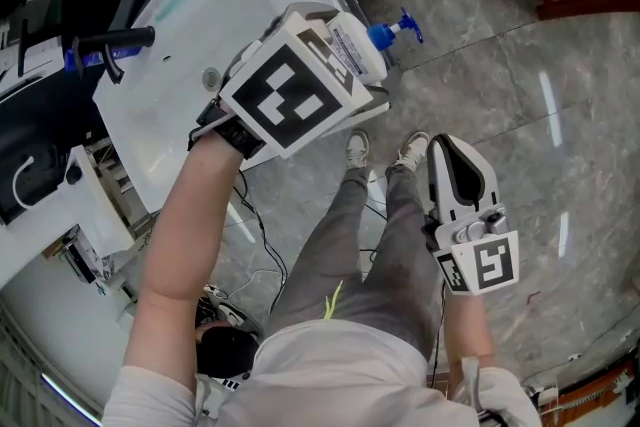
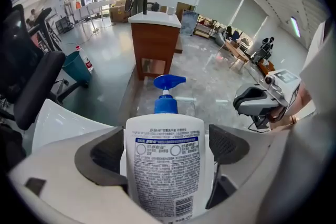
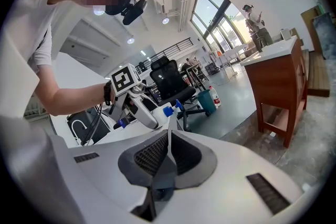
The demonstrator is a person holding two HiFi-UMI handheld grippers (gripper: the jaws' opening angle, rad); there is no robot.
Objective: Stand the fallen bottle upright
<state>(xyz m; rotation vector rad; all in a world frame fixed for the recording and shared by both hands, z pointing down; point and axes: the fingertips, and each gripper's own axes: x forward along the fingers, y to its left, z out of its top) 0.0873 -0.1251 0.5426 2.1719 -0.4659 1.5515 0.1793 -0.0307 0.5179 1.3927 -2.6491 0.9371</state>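
Note:
A white bottle with a blue pump top is held above the white table's near corner, with the pump pointing past the table's edge over the floor. My left gripper is shut on it. In the left gripper view the bottle's printed label fills the gap between the dark pads, and the pump points away. My right gripper hangs low beside the person's leg, apart from the bottle. Its jaws are shut with nothing between them.
A black and blue tool lies on the table's far left. The person's legs and shoes stand on the marble floor by the table. A black office chair, a teal bin and a wooden cabinet stand further off.

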